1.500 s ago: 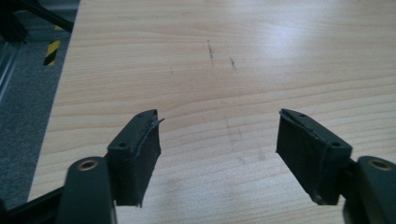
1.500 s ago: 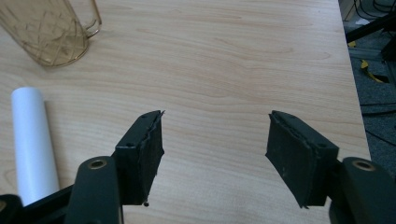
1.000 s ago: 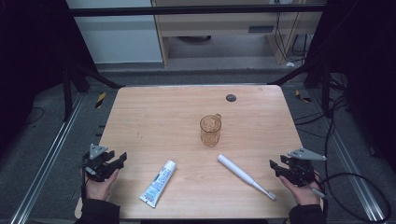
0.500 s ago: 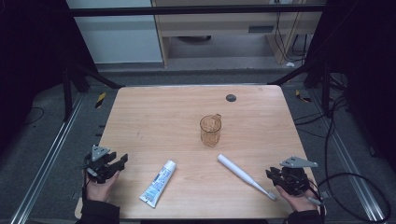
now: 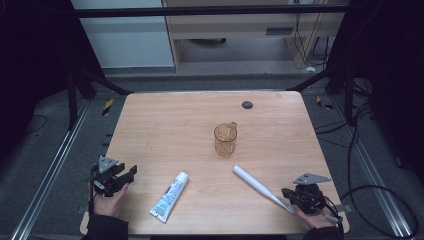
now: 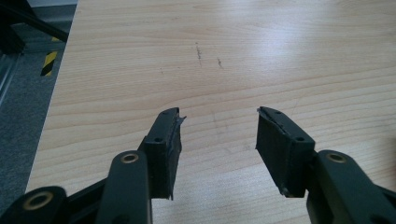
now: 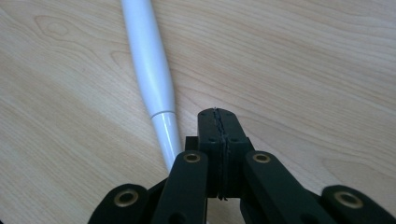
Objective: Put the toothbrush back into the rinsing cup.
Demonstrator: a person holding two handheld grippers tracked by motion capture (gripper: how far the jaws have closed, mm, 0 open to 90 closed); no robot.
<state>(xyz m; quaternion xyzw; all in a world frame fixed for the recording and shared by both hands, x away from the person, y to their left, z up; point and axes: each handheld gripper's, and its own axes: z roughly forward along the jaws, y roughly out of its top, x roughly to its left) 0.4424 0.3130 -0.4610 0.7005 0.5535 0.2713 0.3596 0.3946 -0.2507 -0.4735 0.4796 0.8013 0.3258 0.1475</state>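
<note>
1. The toothbrush (image 5: 259, 185), white, lies flat near the table's (image 5: 165, 125) near right corner, its thick handle pointing toward the table's middle and its thin end toward the near edge.
2. The right gripper (image 5: 291, 199) sits low at that near right corner, right beside the thin end. Its jaws have just been closing and now meet pad to pad with nothing between them; in the right gripper view the toothbrush (image 7: 152, 79) runs past just to the left of the shut jaw tips (image 7: 219, 122), not inside them.
3. Judgement: the pick-up of the toothbrush is not made. The closure looks like a miss or a dry close; the jaws would have to open again and shift sideways over the shaft.
4. The left gripper (image 5: 121, 176) rests at the near left corner, its jaws apart and holding nothing over bare wood (image 6: 219, 70).
5. The toothpaste tube (image 5: 170, 196) lies untouched near the near edge, left of centre, cap toward the table's middle.
6. An amber cup (image 5: 225, 139) stands upright and empty near the table's centre, well apart from both grippers.
7. Judgement: work is at its very start, with nothing lifted and nothing in the cup.
</note>
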